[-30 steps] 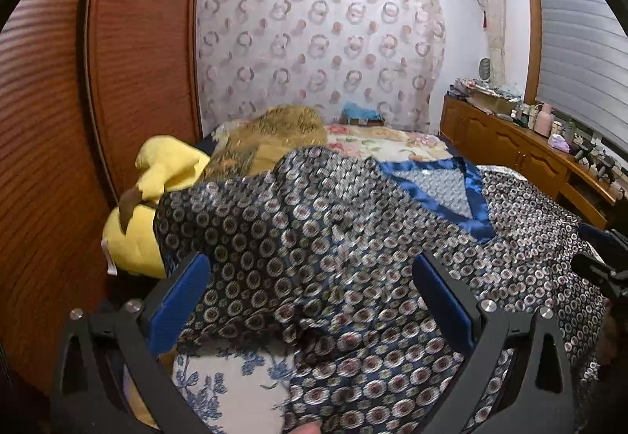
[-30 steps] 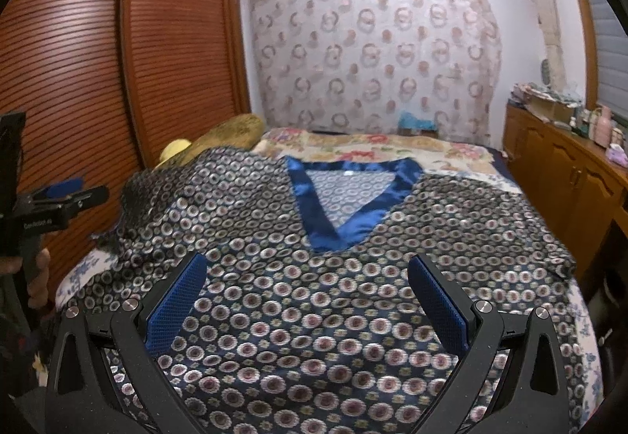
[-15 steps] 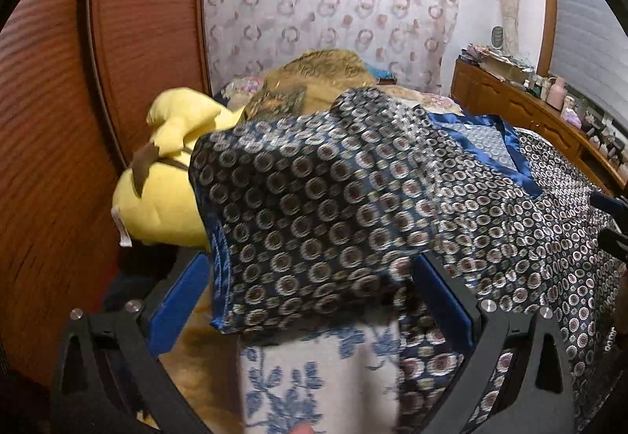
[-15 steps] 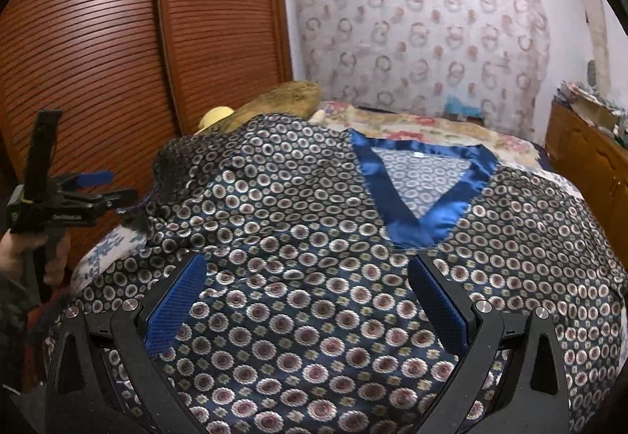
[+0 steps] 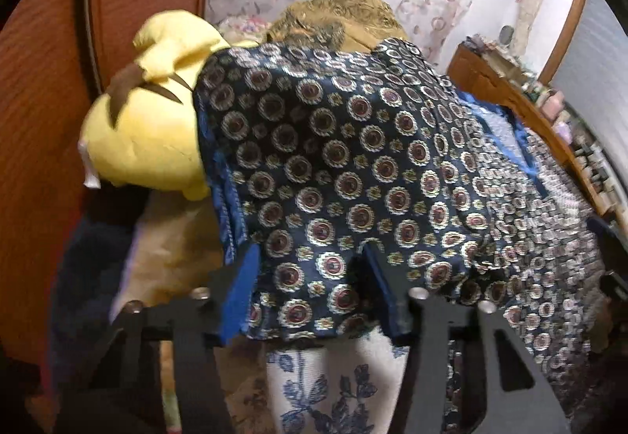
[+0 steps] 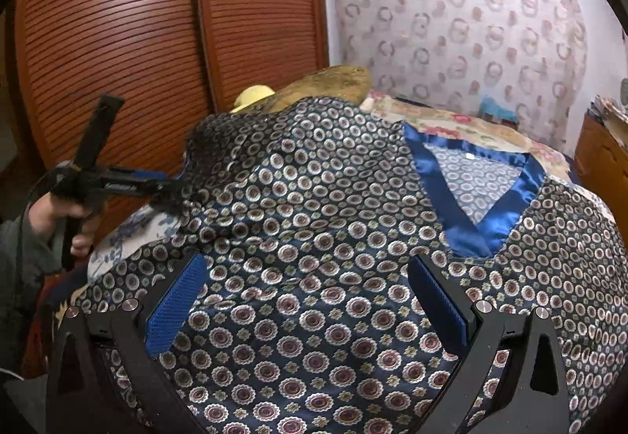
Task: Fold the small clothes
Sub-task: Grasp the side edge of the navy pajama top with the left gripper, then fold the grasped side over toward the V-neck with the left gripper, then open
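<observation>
— While the patterned satin top (image 6: 353,245) lies spread across the bed (image 5: 314,375), what has the left gripper (image 5: 310,292) got?
— Its jaws have just been closing, the sleeve edge between them; grip unclear.
— And the right gripper (image 6: 306,300)?
— Wide apart above the top — holding nothing.

Yellow plush toy (image 5: 149,127) lies beside the slatted wooden wardrobe (image 6: 129,41).
</observation>
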The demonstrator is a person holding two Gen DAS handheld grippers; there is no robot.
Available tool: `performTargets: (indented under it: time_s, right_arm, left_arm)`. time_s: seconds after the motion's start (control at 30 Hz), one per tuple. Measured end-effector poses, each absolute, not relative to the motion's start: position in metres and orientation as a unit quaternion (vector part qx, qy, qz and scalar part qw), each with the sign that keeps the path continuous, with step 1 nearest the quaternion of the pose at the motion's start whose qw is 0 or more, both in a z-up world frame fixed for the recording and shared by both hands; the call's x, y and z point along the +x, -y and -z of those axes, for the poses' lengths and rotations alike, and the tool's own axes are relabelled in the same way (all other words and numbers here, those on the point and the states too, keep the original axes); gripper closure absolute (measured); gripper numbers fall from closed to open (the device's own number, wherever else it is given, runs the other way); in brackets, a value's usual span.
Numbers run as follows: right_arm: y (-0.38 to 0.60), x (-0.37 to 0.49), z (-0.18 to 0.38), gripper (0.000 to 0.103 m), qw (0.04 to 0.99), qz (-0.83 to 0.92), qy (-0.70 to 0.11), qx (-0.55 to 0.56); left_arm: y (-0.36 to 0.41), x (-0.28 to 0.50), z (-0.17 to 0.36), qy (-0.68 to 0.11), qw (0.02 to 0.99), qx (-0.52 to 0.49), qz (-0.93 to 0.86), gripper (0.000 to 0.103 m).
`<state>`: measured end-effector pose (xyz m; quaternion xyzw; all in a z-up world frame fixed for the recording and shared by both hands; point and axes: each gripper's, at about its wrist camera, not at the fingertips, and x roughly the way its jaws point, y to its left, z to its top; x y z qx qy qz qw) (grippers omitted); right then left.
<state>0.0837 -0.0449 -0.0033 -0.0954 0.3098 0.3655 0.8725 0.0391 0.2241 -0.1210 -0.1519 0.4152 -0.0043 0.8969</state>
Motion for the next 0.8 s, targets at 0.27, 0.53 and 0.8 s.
performTargets:
  time_s: [0.27, 0.53, 0.8]
  right_arm:
    - [0.046, 0.084, 0.008, 0.0, 0.867, -0.372, -0.318, -0.092]
    - [0.055, 0.086, 0.008, 0.0, 0.867, -0.369, -0.324, -0.078]
    - [0.067, 0.092, 0.006, 0.0, 0.874, -0.358, -0.322, -0.062]
  left_arm:
    - [-0.22, 0.032, 0.114, -0.407, 0.906, -0.11, -0.028, 0.093]
    - [-0.204, 0.022, 0.078, -0.359, 0.929, -0.082, -0.021, 0.103]
    - [-0.158, 0.041, 0.026, -0.311, 0.947, -0.061, 0.045, 0.103]
